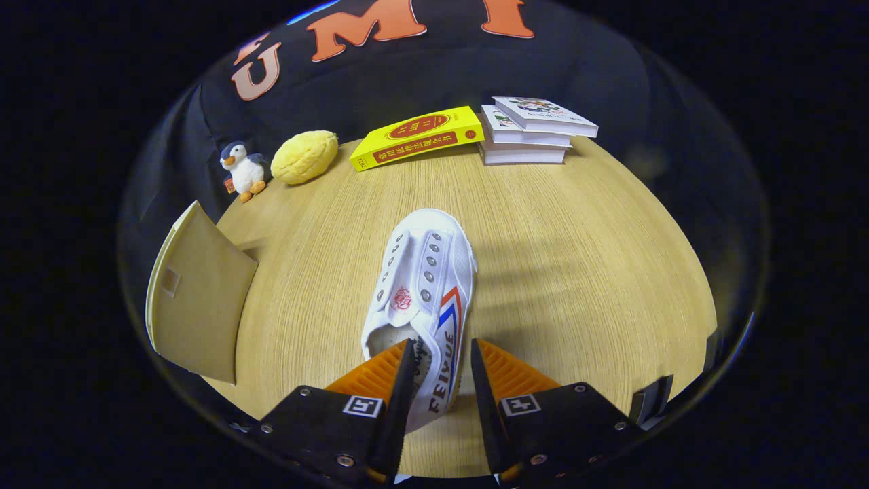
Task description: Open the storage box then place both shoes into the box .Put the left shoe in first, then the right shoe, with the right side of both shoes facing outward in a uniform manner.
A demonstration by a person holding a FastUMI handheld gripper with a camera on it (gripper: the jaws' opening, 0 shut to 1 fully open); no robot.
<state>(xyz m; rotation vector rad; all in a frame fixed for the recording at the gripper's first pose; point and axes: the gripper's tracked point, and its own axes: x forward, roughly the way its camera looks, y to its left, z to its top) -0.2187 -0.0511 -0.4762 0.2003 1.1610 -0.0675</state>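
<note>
The white shoe (424,299) reads "FEIYUE" along its side; the yellow book's (417,137) printed characters are too small to read.

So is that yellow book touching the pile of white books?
Touching, it seems: in the gripper view the yellow book leans its far end on the stacked books, with no gap visible.
</note>
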